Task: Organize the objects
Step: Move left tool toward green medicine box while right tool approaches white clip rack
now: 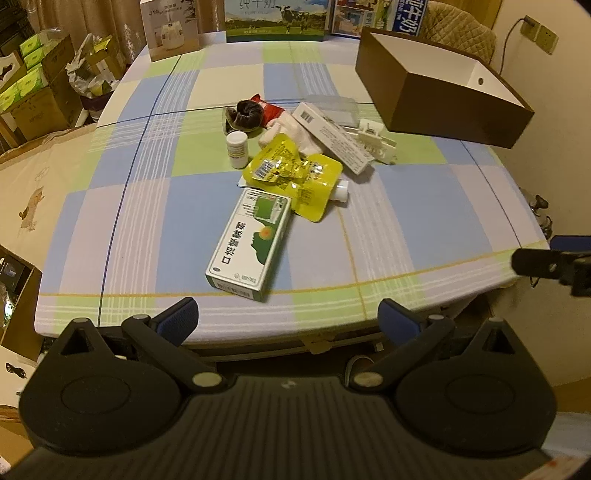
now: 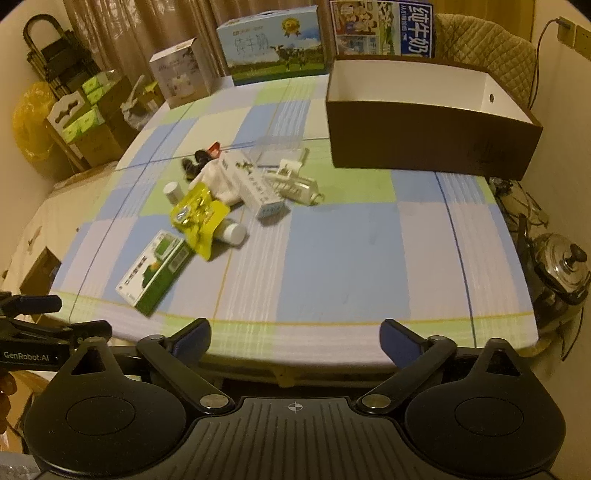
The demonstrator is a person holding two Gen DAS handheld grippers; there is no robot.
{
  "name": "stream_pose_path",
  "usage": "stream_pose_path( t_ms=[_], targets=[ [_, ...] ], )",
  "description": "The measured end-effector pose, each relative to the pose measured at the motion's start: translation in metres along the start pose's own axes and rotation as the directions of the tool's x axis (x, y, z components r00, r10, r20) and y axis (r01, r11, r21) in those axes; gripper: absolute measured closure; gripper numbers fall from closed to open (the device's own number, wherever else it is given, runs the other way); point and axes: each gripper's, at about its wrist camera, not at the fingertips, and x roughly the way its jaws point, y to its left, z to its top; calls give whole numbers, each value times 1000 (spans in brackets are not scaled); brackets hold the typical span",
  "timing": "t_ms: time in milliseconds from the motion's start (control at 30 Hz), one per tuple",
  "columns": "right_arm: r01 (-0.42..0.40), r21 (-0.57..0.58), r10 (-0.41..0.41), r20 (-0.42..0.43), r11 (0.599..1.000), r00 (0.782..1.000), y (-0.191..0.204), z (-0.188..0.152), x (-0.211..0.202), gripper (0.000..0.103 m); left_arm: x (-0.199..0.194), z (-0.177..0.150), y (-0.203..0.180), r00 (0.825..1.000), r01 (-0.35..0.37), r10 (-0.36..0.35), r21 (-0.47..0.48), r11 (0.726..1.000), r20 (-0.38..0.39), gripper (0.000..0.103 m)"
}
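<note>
A pile of small items lies mid-table: a green-and-white medicine box (image 1: 248, 243) (image 2: 155, 273), a yellow spouted pouch (image 1: 295, 177) (image 2: 199, 218), a small white bottle (image 1: 237, 147) (image 2: 173, 192), a long white box (image 1: 332, 138) (image 2: 255, 188), a white clip (image 1: 375, 138) (image 2: 291, 181), dark rolled socks (image 1: 243, 114) (image 2: 194, 162) and a white cloth (image 1: 284, 129). An empty brown box with white inside (image 1: 443, 99) (image 2: 424, 125) stands at the far right. My left gripper (image 1: 288, 321) hovers open at the near table edge, below the medicine box. My right gripper (image 2: 295, 339) is open too, empty, over the near edge.
A checked cloth covers the table (image 1: 406, 221) (image 2: 351, 258). Milk cartons (image 1: 277, 18) (image 2: 273, 48) and an appliance box (image 1: 170, 29) (image 2: 181, 74) line the far edge. Cardboard boxes (image 1: 33, 81) stand on the left floor, a steel pot (image 2: 561, 273) on the right floor.
</note>
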Motion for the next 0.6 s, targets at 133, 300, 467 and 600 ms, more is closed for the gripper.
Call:
stream_pose_path(
  t_ms=[133, 300, 467, 600],
  targets=[
    [20, 26, -20, 4, 999, 1000, -14, 6, 10, 9, 12, 6, 3, 1000, -10, 10, 5, 1000, -4, 1],
    [30, 85, -31, 14, 996, 999, -34, 17, 21, 9, 28, 13, 7, 1000, -28, 28, 11, 1000, -9, 1],
    [39, 112, -41, 18, 993, 999, -47, 26, 28, 9, 43, 21, 11, 999, -39, 39, 23, 999, -8, 1],
    [45, 120, -47, 15, 992, 999, -55, 34, 34, 9, 58, 27, 15, 999, -50, 50, 33, 998, -11, 1]
  ],
)
